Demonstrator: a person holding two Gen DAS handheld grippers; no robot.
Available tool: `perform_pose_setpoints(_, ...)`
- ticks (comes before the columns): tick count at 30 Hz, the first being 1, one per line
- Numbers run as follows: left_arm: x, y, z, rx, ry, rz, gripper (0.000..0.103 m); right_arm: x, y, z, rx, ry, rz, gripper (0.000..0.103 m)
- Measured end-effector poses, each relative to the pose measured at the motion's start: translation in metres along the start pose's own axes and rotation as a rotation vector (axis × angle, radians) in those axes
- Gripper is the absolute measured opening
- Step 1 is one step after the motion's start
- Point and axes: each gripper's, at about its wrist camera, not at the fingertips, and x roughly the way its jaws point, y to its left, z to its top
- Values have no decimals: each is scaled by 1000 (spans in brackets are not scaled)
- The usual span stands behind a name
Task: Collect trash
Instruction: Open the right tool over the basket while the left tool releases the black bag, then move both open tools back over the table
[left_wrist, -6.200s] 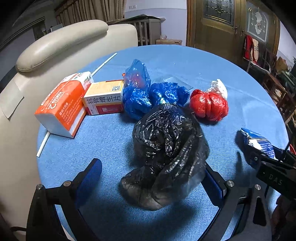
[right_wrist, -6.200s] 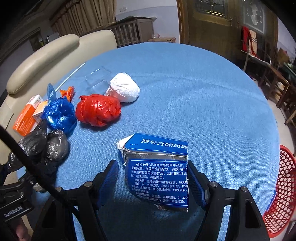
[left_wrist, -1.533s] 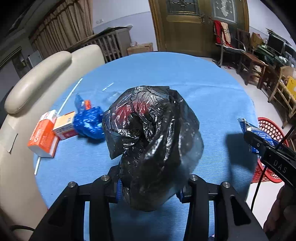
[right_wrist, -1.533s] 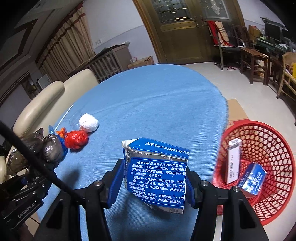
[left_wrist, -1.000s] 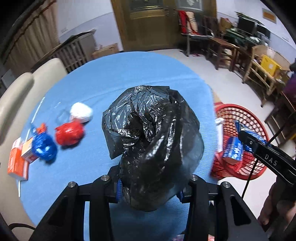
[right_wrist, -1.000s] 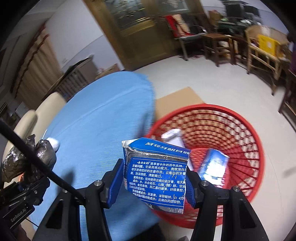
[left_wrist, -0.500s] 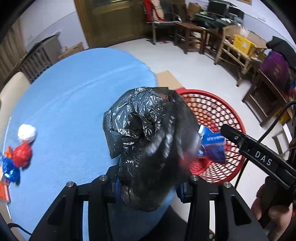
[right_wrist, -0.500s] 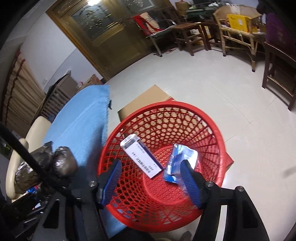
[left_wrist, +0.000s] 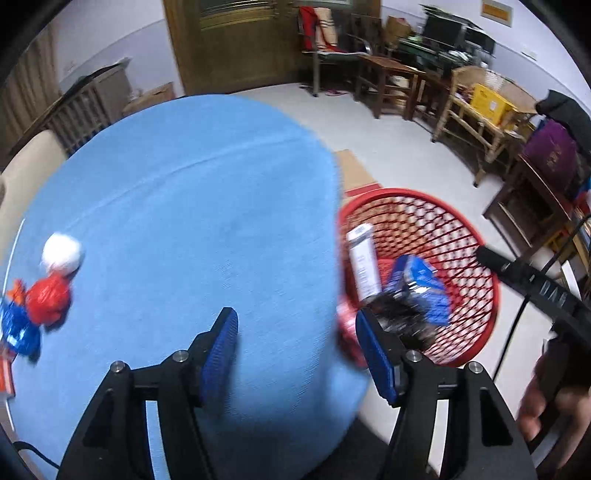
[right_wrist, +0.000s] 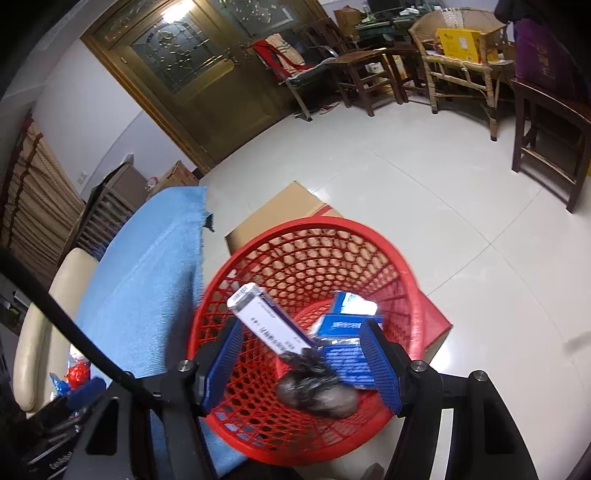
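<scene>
Jaws opening and empty on the left gripper (left_wrist: 295, 350); black bag (right_wrist: 317, 391) lies in the red basket (right_wrist: 221, 280).

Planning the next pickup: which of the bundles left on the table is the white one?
The white bundle lies farthest back on the blue table, just behind the red bundle; the blue bundle sits nearest the left edge.

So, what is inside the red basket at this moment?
Inside the red basket lie a black plastic bag, a long white box leaning on the wall, and blue cartons. The bag and cartons cover the bottom, so anything beneath cannot be seen.
</scene>
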Motion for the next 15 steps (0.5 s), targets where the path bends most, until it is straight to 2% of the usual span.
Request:
perform_pose_setpoints(4,-15,45,-29,-74,-8,71,67,-1,18,-3,-38,-2,20,69)
perform_pose_setpoints(15,-72,155,-106,-257,-92,249,67,-3,102,-28,-226,17,74,69)
